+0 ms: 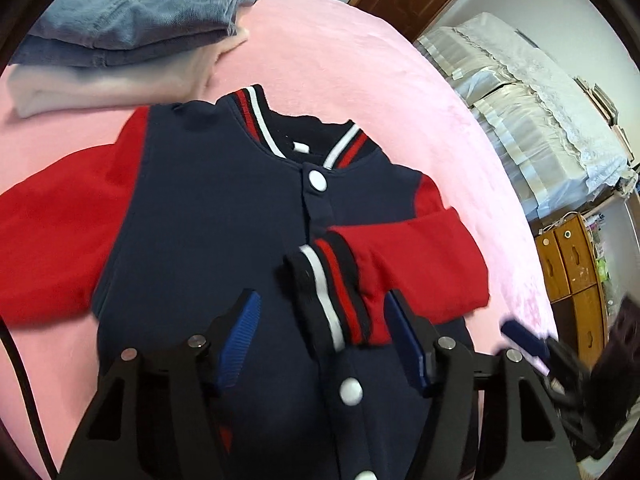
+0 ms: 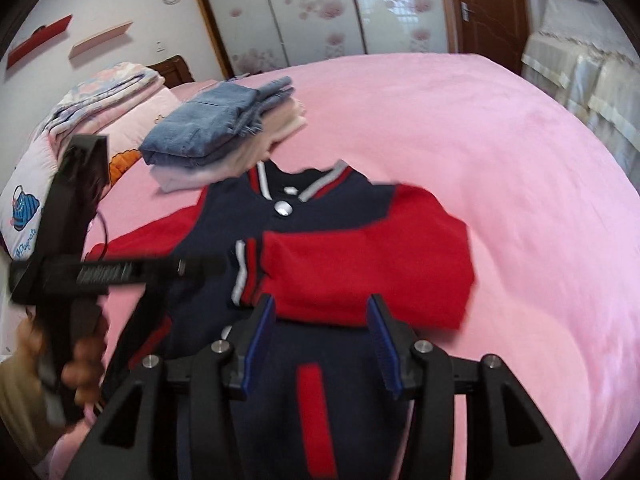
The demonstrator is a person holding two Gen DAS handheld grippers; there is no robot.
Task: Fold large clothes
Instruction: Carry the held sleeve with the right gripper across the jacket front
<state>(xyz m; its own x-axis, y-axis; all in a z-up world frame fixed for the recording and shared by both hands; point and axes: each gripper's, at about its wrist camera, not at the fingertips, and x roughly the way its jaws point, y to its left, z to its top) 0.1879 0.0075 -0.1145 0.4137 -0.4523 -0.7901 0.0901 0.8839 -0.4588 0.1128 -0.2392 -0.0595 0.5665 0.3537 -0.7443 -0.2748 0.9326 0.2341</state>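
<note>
A navy jacket (image 1: 208, 208) (image 2: 332, 204) with red sleeves lies face up on the pink bed (image 1: 360, 60), collar pointing away. One red sleeve (image 1: 420, 248) (image 2: 360, 272) is folded across the chest. Its striped cuff (image 1: 332, 300) (image 2: 244, 272) lies between the blue pads of my left gripper (image 1: 324, 320), which stand apart without pressing on it. The other sleeve (image 1: 52, 232) stretches out to the left. My right gripper (image 2: 322, 320) is open and holds nothing, hovering over the folded sleeve's near edge. It shows blurred at the right edge (image 1: 524, 340) of the left wrist view.
A stack of folded clothes, jeans (image 1: 132, 12) (image 2: 216, 120) on top, sits just beyond the collar. Folded quilts and pillows (image 2: 100, 92) lie at the bed's head. White-covered furniture (image 1: 540, 120) and wooden drawers (image 1: 572, 264) stand past the bed's right side. A hand (image 2: 80, 368) grips the left tool.
</note>
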